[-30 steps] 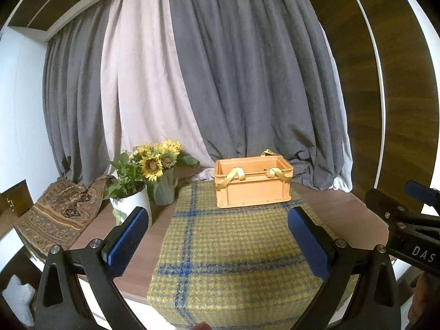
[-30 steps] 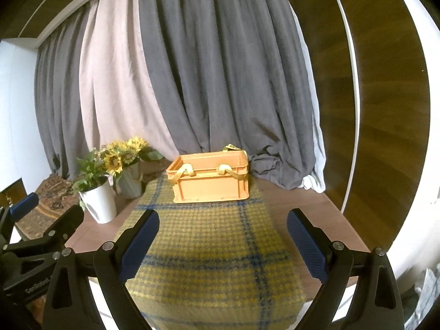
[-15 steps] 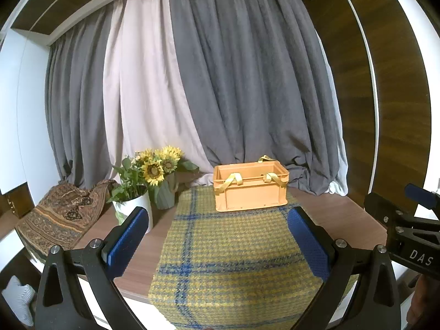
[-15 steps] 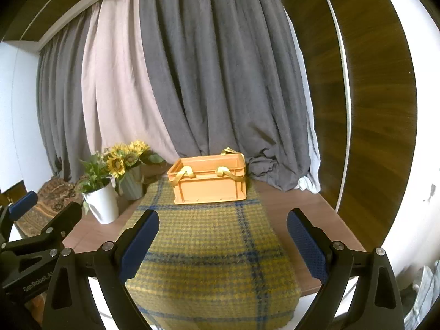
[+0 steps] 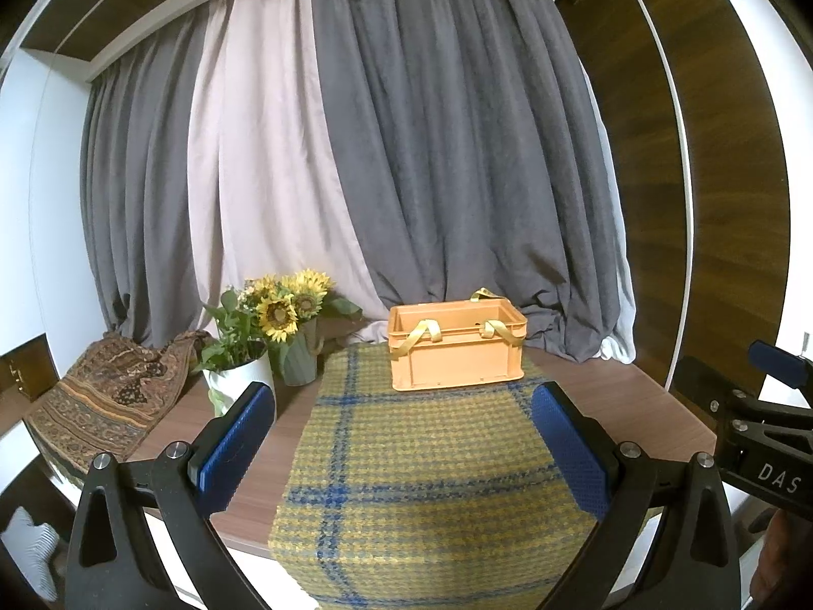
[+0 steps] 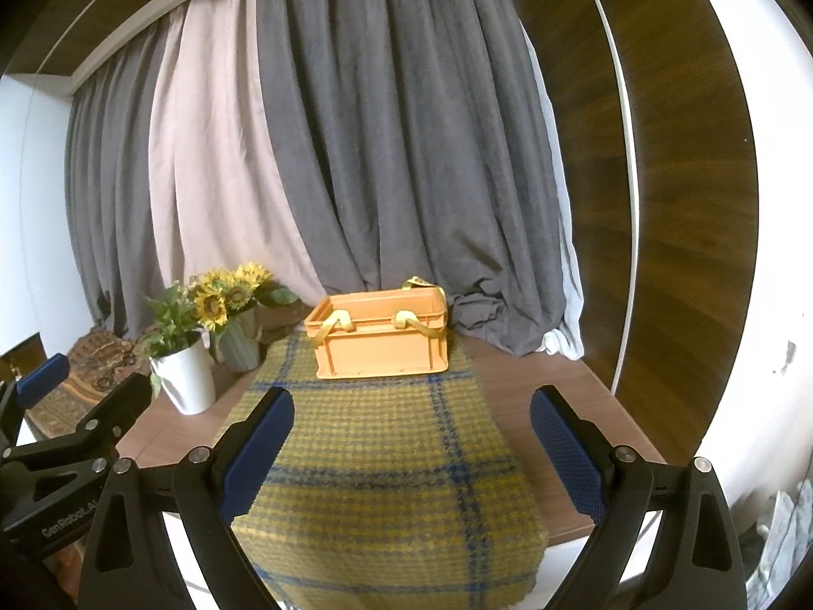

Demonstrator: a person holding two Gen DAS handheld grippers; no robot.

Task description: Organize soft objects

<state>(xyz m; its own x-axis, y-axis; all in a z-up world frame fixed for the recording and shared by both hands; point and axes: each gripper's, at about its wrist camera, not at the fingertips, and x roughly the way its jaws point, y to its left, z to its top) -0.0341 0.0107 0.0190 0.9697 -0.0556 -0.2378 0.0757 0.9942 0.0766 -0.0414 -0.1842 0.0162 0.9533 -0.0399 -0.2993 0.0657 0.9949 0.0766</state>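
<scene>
Two grippers, left gripper (image 5: 404, 450) and right gripper (image 6: 411, 450), both spread empty, I have drawn back; orange crate (image 5: 456, 345) now sits farther ahead on plaid blanket (image 5: 432, 462), nothing grasped yet.

One crate (image 5: 457, 353), two pots (image 5: 239, 381), one blanket (image 5: 427, 467)
</scene>
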